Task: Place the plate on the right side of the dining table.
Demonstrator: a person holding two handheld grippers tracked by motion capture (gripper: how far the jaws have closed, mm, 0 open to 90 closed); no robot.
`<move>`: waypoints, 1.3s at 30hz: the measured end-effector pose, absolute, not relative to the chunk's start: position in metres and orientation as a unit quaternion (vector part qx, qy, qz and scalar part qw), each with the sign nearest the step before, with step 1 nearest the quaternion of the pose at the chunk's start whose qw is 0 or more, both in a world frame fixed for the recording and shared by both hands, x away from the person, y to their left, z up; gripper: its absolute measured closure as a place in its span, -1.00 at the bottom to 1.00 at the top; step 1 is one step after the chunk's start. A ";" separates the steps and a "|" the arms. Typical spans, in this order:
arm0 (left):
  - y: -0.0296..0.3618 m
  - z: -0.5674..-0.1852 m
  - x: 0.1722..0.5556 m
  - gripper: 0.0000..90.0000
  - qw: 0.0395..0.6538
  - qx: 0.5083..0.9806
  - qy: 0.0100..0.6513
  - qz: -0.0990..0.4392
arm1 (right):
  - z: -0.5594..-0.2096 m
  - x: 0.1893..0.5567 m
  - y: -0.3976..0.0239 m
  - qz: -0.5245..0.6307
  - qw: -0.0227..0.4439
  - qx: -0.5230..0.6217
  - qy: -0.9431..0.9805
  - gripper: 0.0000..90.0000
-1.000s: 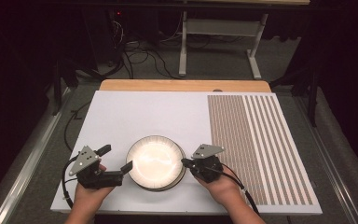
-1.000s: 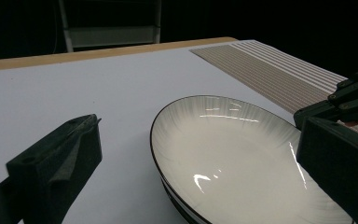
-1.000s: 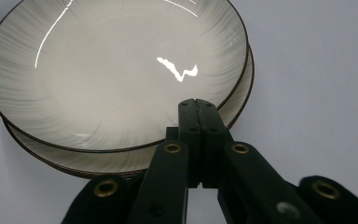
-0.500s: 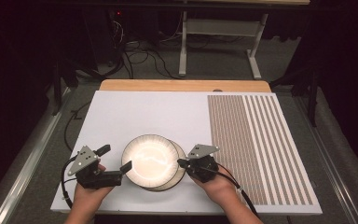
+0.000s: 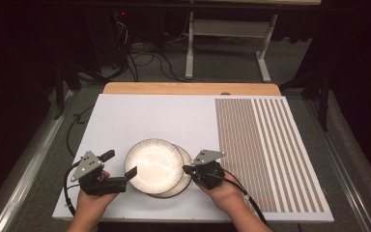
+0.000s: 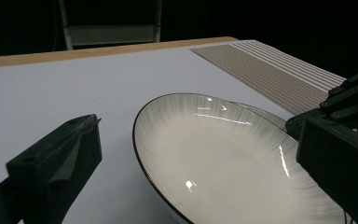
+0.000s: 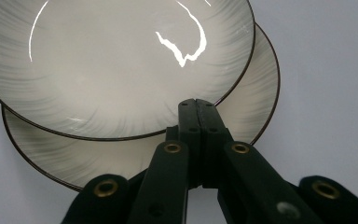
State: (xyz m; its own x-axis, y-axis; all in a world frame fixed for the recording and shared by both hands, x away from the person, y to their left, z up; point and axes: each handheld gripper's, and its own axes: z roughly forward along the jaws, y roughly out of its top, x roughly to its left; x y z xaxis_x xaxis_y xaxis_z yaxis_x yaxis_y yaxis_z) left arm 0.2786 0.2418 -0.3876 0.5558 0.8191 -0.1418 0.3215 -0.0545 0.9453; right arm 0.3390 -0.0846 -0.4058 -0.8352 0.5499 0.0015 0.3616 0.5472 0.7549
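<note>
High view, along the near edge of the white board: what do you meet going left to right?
Left tongs → top plate → lower plate's exposed rim → right tongs → brown striped panel.

No writing, label, brand, number or sign can be read on anything here.
</note>
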 end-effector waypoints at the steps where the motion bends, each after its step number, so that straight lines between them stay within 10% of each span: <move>1: 0.242 -0.388 0.279 -0.99 0.550 0.689 0.414 0.225 | -0.406 0.339 -0.085 0.398 0.117 0.261 0.872 1.00; 39: 0.244 -0.391 0.284 -0.99 0.543 0.690 0.435 0.200 | -0.410 0.339 -0.068 0.396 0.105 0.247 0.878 1.00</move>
State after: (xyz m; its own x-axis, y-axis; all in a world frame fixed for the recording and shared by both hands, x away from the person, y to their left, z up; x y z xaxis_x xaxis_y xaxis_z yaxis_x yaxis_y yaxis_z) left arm 0.2838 0.2442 -0.3911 0.5415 0.8175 -0.1963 0.3830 -0.0319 0.9232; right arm 0.3385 -0.0683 -0.4105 -0.8562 0.5165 0.0111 0.3505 0.5650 0.7470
